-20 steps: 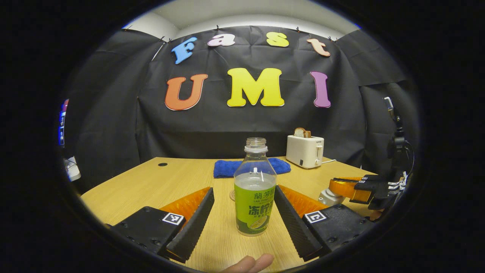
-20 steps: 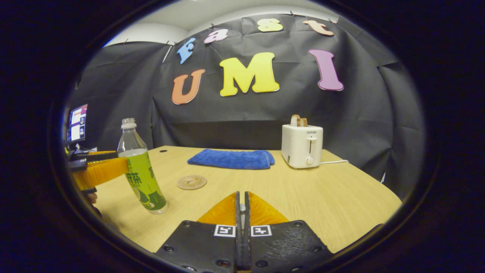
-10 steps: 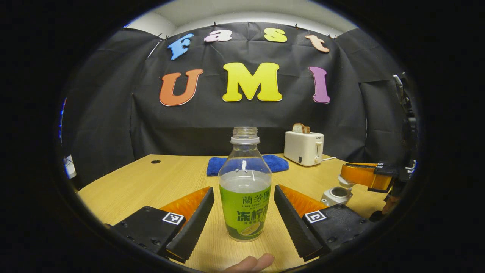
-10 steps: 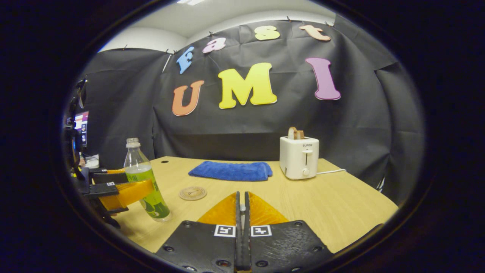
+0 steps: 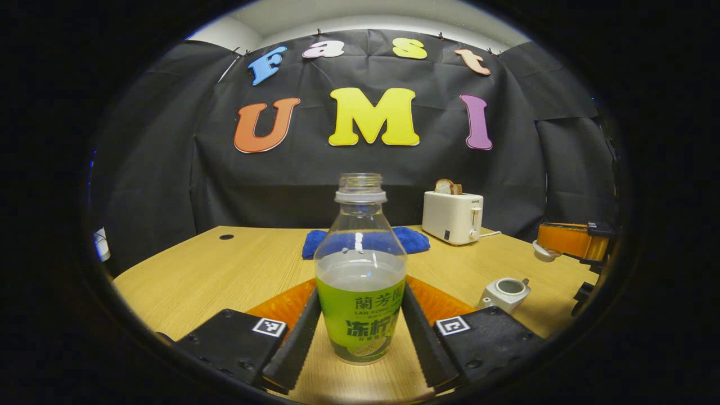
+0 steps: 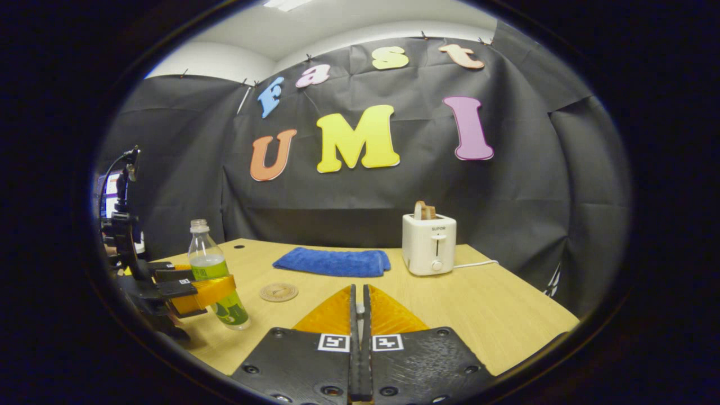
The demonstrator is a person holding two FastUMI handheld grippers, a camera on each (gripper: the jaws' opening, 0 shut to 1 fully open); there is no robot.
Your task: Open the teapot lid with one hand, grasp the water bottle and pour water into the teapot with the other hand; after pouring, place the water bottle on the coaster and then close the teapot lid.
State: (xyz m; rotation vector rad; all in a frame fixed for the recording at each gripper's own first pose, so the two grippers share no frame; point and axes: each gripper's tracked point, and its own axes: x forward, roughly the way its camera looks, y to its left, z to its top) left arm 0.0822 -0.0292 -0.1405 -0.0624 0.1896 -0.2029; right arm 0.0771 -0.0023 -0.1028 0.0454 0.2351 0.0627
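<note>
bottle: clear plastic water bottle with green label (image 5: pixel 360 270), uncapped, about half full, upright on the light wooden tabletop (image 5: pixel 225 275) near its front edge
left gripper: left gripper (image 5: pixel 361 292) has both fingers pressed against the label band, one on each side; the bottle's base looks to be on the wood
teapot: small white ceramic teapot (image 5: pixel 504 292), mouth open, toward the right edge of the tabletop
lid: white teapot lid (image 5: pixel 543 251) hangs above the teapot at the tip of the other gripper
right gripper: right gripper (image 6: pixel 360 292) fingers nearly together; judged pinched on the lid
step: lift the bottle, then pour
how: confirm the grip is firm, lift straight, carry upright to the teapot, tilt slowly with the neck over the mouth; keep the lid out of the stream
risk: open neck, spills if swung
coaster: round wooden coaster (image 6: pixel 279 291) mid-tabletop, apart from the bottle
back edge: folded blue towel (image 6: pixel 332 262), white toaster (image 6: pixel 429 243)
writing: print on the bottle label, small mark on the toaster front; not transcribed
</note>
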